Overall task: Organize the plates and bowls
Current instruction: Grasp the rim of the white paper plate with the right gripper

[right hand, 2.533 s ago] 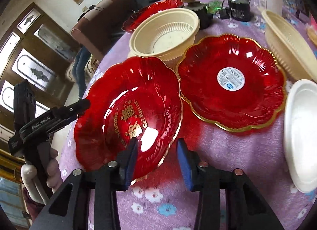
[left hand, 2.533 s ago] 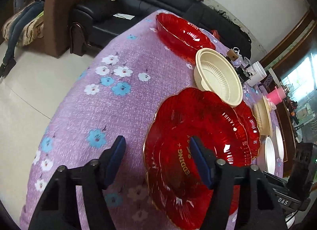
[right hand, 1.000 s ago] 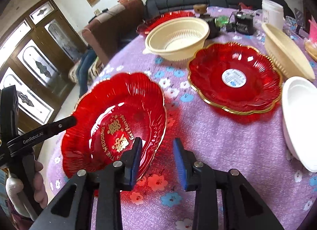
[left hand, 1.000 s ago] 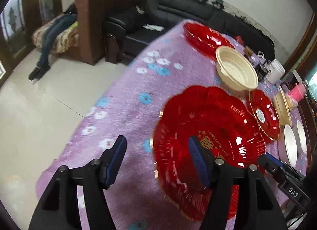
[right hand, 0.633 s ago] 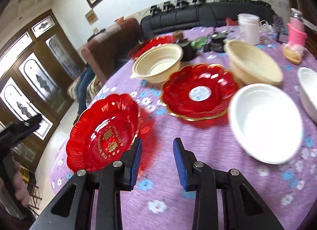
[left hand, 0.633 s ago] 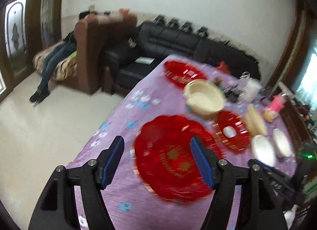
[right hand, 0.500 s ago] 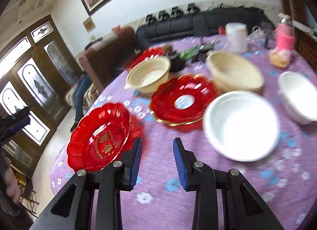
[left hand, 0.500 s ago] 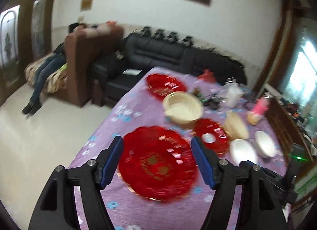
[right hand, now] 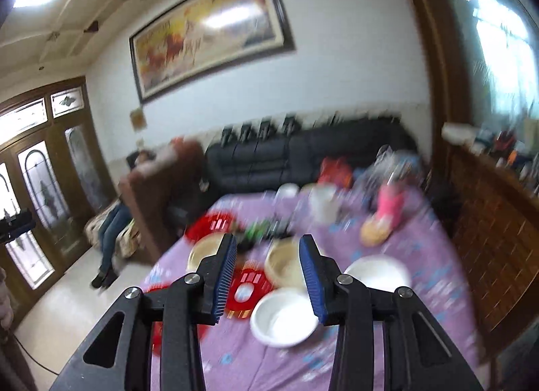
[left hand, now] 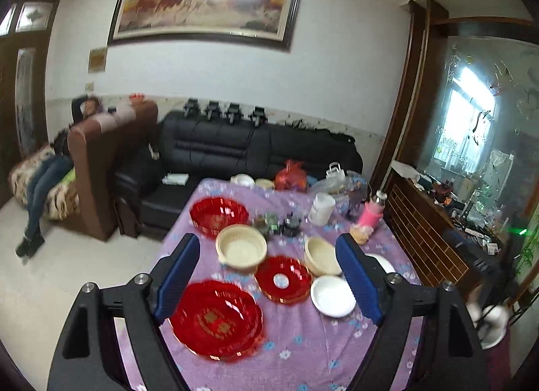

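While both pairs of tongs hang high above the counter (left hand: pixel 303 357), neither holds anything. Left tongs (left hand: pixel 269 278): jaws wide apart and opening, nothing between the pads. Right tongs (right hand: pixel 267 278): jaws apart by a narrower gap, also opening, empty; this view is blurred.

Outward from the left tongs: large red plate (left hand: pixel 215 318) lies below and just inside the left pad, flat on the purple flowered cloth. Small red plate (left hand: pixel 282 278) sits ahead of it, between the pads in the view. White bowl (left hand: pixel 331 296) lies just beside the right pad. Two cream bowls (left hand: pixel 241 249) (left hand: pixel 321 256) stand further ahead, and a third red plate (left hand: pixel 218 215) beyond those, towards the sofa (left hand: pixel 256 151).

From the right tongs: white bowl (right hand: pixel 283 318) lies directly below and between the pads; a second white bowl (right hand: pixel 375 273) off to the right.

Judgement: red plates lie nearer the left hand, white bowls nearer the right. Round pieces, no long axis, so any approach must come down onto a rim.
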A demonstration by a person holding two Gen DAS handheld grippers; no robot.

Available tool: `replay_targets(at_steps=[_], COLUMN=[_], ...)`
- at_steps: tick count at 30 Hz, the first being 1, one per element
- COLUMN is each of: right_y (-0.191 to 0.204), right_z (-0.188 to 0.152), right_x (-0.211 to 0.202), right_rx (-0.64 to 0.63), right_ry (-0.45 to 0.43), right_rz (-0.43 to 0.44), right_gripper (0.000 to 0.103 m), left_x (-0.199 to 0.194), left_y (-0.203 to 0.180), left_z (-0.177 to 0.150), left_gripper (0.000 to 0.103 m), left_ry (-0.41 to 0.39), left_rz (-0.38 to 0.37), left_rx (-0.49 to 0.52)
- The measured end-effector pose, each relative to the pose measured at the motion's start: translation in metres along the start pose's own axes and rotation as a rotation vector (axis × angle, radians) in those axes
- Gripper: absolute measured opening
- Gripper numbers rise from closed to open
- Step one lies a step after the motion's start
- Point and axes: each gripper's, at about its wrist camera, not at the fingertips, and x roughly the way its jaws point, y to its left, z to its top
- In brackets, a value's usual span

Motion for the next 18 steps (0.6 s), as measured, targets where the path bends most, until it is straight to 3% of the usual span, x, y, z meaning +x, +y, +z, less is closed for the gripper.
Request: replay_targets(at_steps=[6,9,12,18], right_y=[0.013,0.015,0.010,-0.019], right_z=[0.090,0.103,0.080,-0.024], right_x=[-0.041,-0.041,-0.018,0.076], right_rx=[-0.068,-0.065,-0.046,0.031], right_ry=[-0.072,-0.068,-0.005,0.245], right_rz=[-0.097,-0.090,-0.040,0.015], right_gripper=[0.058,0.071,0.073,0.073], left_x=[-0.012,-0.001,0.024,0.124], left_y=[-0.022,-0.025,-0.025,-0.021], left_z=[0.065,0.082,0.069,-0.015], left_gripper=[0.091,0.097,0.100,0.100], left_ry=[-0.049,-0.054,-0.029,0.218], left_rz=[0.101,0.135,0.137,-0.029], left_rx=[0.068,0.076,0.094,0.021])
